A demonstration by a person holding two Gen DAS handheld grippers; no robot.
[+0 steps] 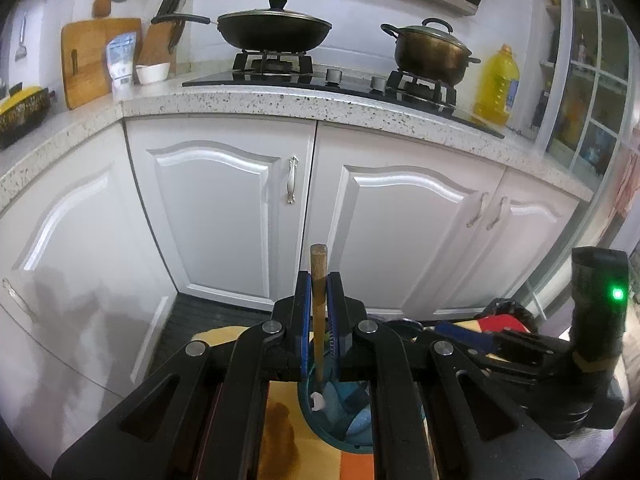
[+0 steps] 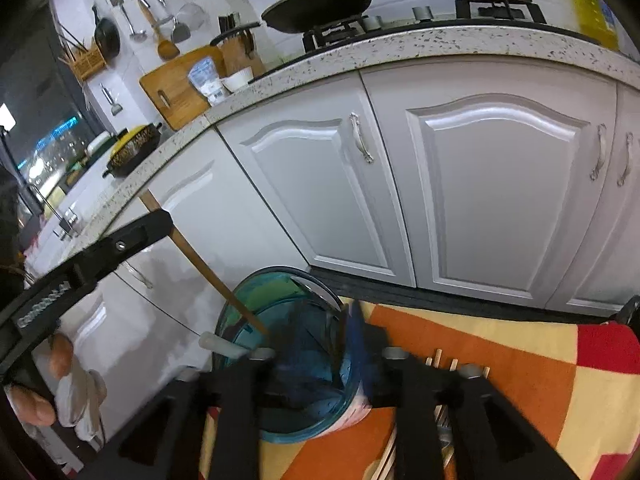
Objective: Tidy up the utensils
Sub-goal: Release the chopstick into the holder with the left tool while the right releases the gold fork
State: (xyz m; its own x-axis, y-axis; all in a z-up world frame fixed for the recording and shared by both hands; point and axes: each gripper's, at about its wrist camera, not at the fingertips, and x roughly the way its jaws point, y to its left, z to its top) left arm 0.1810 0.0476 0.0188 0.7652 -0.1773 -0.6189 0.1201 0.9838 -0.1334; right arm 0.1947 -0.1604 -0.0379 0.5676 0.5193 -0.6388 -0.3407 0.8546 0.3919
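Wooden and slim, the handle (image 1: pixel 319 312) of a utensil is seen clamped between the blue-lined pads of the left gripper (image 1: pixel 319 280), whose jaws are drawn in tight on it. The handle is held nearly upright, its white lower end dipped into the teal holder (image 1: pixel 320 420) directly beneath. The same handle (image 2: pixel 208 272) is caught from the right wrist view, slanting down from the upper left into the holder's (image 2: pixel 280 360) mouth (translucent teal, with dividers visible inside). The right gripper (image 2: pixel 316 344) is poised at the holder's near rim, its jaws parted a little, and nothing can be made out pressed between its pads; the dark blur there makes the fingertips hard to read. The holder is stood on a patchwork cloth (image 2: pixel 520 380) of orange, cream and red, and a few pale sticks (image 2: pixel 440 360) are glimpsed lying on it just right of the holder. White cabinet doors (image 1: pixel 224 216) are seen beyond, under a speckled countertop (image 1: pixel 280 104).
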